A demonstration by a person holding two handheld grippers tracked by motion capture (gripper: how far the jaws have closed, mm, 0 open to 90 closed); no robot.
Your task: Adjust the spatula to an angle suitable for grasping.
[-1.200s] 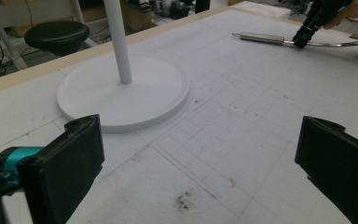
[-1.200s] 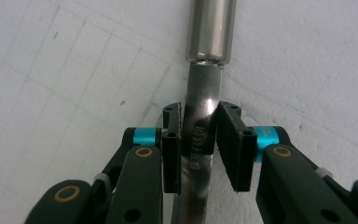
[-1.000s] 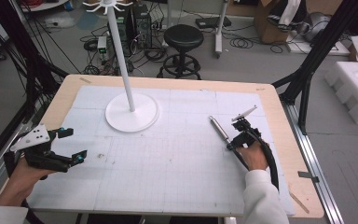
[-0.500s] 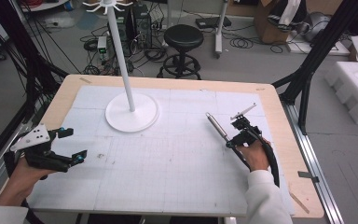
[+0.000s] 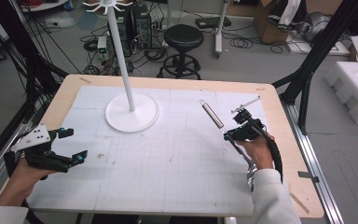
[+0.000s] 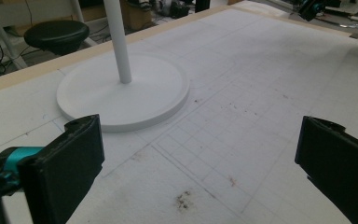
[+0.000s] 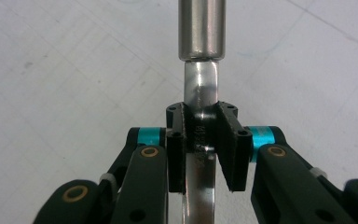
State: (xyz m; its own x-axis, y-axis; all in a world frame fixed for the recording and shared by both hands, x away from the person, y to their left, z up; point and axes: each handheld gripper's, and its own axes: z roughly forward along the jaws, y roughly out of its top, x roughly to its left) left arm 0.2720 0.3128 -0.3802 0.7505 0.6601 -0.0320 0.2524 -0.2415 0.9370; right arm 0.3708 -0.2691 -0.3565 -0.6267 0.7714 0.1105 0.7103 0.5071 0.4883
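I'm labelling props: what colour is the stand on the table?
White: the stand, both its round base and its pole. The left gripper view shows it best.

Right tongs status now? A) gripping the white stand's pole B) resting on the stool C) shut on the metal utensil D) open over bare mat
C: in the right gripper view the right tongs are clamped on the metal utensil, just below its cylindrical handle.

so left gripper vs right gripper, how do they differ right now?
The left gripper has its jaws wide apart with nothing between them; the right gripper is shut on a metal utensil. The left hovers near the white stand; the right sits toward the table's right edge. Both have black jaws with teal accents.
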